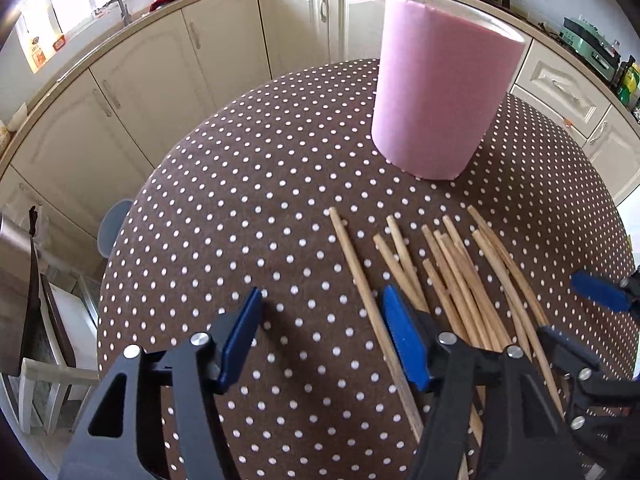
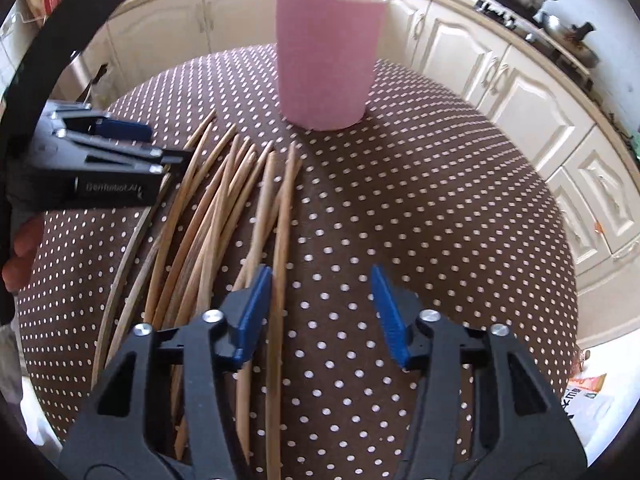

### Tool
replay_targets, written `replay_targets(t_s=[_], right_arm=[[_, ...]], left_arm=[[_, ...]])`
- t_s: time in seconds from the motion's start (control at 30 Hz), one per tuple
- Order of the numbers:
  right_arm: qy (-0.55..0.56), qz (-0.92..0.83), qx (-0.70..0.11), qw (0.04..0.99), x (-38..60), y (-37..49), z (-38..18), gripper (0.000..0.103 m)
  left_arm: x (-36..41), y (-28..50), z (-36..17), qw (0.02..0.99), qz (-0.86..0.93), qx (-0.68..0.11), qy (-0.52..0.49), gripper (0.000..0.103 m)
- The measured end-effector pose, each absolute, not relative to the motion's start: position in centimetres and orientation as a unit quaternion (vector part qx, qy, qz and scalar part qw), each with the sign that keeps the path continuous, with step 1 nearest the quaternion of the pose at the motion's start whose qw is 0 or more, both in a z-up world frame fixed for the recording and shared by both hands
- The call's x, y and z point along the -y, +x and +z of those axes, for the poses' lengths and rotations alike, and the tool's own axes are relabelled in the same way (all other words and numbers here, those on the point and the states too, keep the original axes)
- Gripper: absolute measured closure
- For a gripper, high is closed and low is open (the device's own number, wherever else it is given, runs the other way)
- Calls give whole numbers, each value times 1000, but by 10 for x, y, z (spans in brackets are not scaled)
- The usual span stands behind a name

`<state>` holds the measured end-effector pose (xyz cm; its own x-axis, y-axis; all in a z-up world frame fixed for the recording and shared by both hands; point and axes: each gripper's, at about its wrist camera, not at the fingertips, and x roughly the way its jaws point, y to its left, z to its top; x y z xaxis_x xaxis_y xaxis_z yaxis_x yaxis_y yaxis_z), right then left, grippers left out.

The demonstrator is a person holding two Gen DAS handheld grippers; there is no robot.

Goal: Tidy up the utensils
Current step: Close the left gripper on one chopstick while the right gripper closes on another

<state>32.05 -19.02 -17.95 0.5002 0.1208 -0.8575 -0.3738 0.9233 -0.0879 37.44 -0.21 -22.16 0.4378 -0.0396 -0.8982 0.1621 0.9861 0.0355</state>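
Cream kitchen cabinets (image 1: 224,40) curve behind the polka-dot table (image 1: 248,208). A pink cylindrical holder (image 1: 436,92) stands upright in the upper middle; its inside cannot be seen. Wooden chopsticks (image 1: 452,272) lie loose before it, lower right, long axes pointing toward the holder. The left hand-held gripper (image 1: 324,320) is spread over bare cloth, one chopstick between its fingers untouched. The right hand-held gripper (image 2: 320,312) is likewise parted, one chopstick between, ungripped.
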Motion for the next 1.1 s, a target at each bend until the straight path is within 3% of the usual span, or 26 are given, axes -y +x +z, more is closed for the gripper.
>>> replay_targets(t_s=[0.1, 0.27, 0.33, 0.4, 0.47, 0.7, 1.1], right_arm=[[-137, 161, -489, 847, 184, 330, -182, 69], [-114, 181, -514, 831, 184, 355, -180, 74], [-106, 187, -523, 825, 183, 366, -180, 77], [-100, 191, -533, 818, 182, 376, -179, 87], [-90, 196, -540, 814, 180, 384, -179, 95], [-41, 203, -539, 817, 192, 381, -172, 97], [-15, 207, -432, 878, 211, 332, -89, 97]], left_arm=[[2, 384, -221, 844, -61, -530, 59, 49], [11, 395, -216, 841, -71, -533, 63, 67], [14, 398, -214, 839, -75, -536, 61, 78], [18, 400, -212, 837, -80, -539, 55, 91], [25, 399, -212, 837, -78, -538, 56, 92], [29, 377, -194, 846, -96, -524, 23, 97], [20, 320, -82, 901, -129, -414, 3, 97]])
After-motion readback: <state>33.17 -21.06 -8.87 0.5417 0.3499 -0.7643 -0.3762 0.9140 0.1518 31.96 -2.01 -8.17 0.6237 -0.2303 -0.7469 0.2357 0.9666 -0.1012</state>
